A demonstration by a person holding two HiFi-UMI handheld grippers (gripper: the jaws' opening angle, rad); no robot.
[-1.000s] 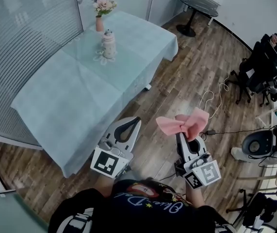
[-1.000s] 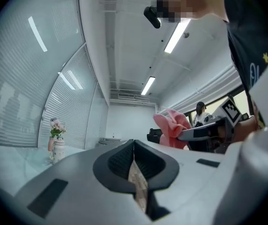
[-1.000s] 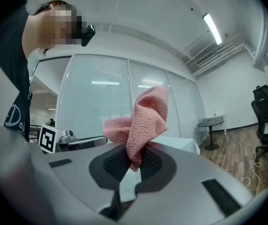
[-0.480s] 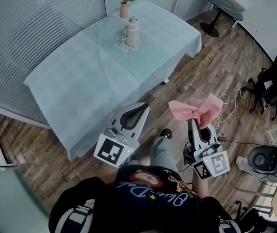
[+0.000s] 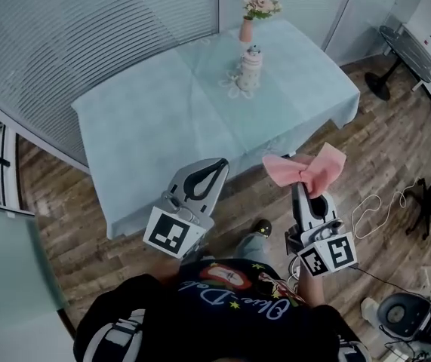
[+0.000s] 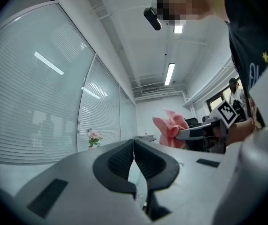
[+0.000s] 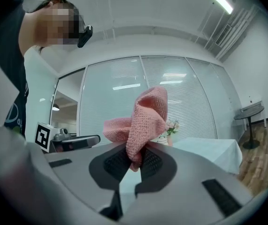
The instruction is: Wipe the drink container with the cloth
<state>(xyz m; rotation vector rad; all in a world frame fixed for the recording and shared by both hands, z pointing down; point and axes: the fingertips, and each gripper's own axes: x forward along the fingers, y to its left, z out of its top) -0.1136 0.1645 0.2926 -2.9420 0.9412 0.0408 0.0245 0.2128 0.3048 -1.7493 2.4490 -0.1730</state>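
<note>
The drink container (image 5: 251, 61), a pale lidded jar, stands on a doily at the far side of the table (image 5: 162, 127). My right gripper (image 5: 303, 178) is shut on a pink cloth (image 5: 306, 166), which fans out above its jaws (image 7: 141, 121). It is held well short of the table's near edge. My left gripper (image 5: 213, 166) is shut with nothing in it, its tips pressed together (image 6: 134, 142), and hovers over the table's near edge. The pink cloth (image 6: 169, 127) also shows to the right in the left gripper view.
A pink vase of flowers (image 5: 254, 10) stands behind the container. The table is covered by a light teal cloth. Glass walls with blinds run along the left and back. A round side table (image 5: 405, 47) and cables (image 5: 377, 206) lie on the wooden floor at right.
The view has swung to the left, so the table now sits straight ahead and closer to both grippers. The grippers keep their pose, the right one still holding the cloth.
</note>
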